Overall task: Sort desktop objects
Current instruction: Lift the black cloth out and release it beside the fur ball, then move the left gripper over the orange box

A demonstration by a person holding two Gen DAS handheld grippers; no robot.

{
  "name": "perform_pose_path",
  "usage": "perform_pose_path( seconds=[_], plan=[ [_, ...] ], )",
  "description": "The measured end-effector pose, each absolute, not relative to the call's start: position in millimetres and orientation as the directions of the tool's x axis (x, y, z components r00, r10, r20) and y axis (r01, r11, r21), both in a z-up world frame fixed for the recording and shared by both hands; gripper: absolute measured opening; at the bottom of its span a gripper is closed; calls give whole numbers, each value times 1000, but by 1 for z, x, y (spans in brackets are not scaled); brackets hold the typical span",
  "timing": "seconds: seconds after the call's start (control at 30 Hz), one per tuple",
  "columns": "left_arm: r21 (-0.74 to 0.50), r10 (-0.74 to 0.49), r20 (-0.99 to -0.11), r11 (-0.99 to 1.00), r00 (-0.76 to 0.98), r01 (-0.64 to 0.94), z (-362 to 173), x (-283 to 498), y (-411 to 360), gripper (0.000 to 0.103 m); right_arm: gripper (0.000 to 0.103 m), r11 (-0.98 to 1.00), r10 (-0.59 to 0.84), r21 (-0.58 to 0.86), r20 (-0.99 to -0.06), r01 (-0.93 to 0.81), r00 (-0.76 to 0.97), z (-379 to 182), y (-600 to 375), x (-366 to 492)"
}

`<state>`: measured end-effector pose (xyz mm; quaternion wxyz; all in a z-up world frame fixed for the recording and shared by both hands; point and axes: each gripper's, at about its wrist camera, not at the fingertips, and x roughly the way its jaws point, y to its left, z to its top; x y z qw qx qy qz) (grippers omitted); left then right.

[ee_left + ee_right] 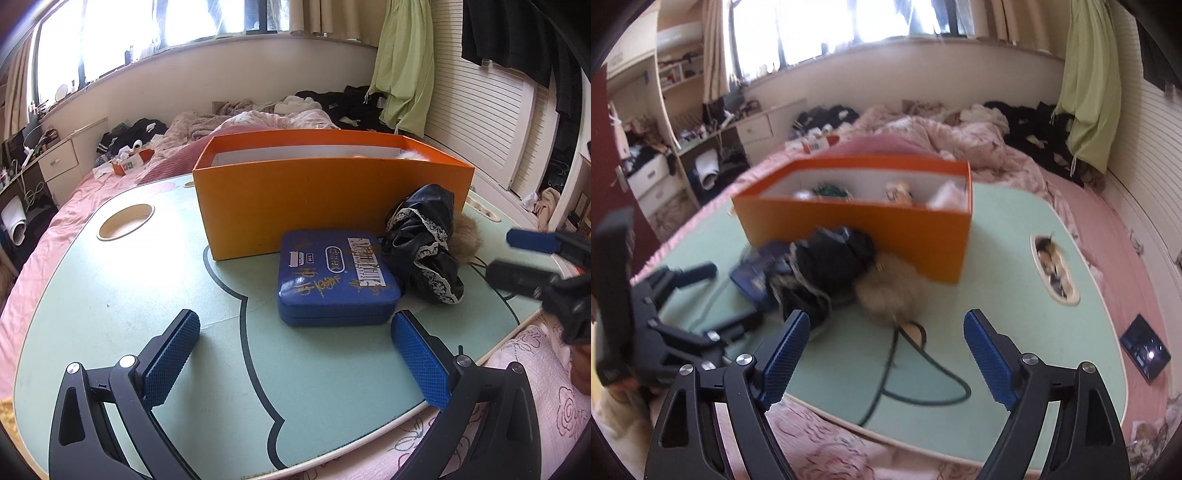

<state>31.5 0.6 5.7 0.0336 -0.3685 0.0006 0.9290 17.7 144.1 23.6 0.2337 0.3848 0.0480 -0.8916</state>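
Note:
An open orange box (314, 199) (857, 218) stands at the back of the mint-green lap table (129, 295) (997, 258), with several small items inside. In front of it lie a blue case (336, 277) (753, 280), a crumpled black lace-trimmed cloth (424, 240) (827, 258) and a tan fur pompom (467, 236) (890, 291). My left gripper (295, 321) is open just short of the blue case, holding nothing. My right gripper (886, 317) is open and empty, just short of the pompom. It enters the left wrist view from the right (517, 258).
A round cup hole (125, 221) sits at the table's left, and an oval slot (1054, 273) at its right. The table rests on a pink bed with heaped bedding and clothes behind. A dark flat device (1145, 349) lies on the sheet to the right.

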Motion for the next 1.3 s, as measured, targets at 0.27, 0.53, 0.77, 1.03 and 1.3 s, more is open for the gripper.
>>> perform_pose_path(
  seconds=[0.27,0.53,0.77,1.03,1.3],
  plan=[
    [-22,61,-685,-998,-726,-63,7,32,0,103,103,-896,-327,39,-731,443,-599,3,135,11],
    [-22,61,-685,-998,-726,-64,7,33,-1,103,103,-896,-328,39,-730,443,-600,3,136,11],
    [-22,62,-685,-998,-726,-64,7,33,-1,103,103,-896,-329,39,-729,443,-600,3,136,11],
    [-22,62,-684,-998,-727,-65,7,34,-1,103,103,-896,-328,38,-729,443,-601,3,136,12],
    [-22,62,-684,-998,-727,-65,7,35,-2,103,103,-896,-328,39,-729,443,-601,2,136,12]
  ],
)
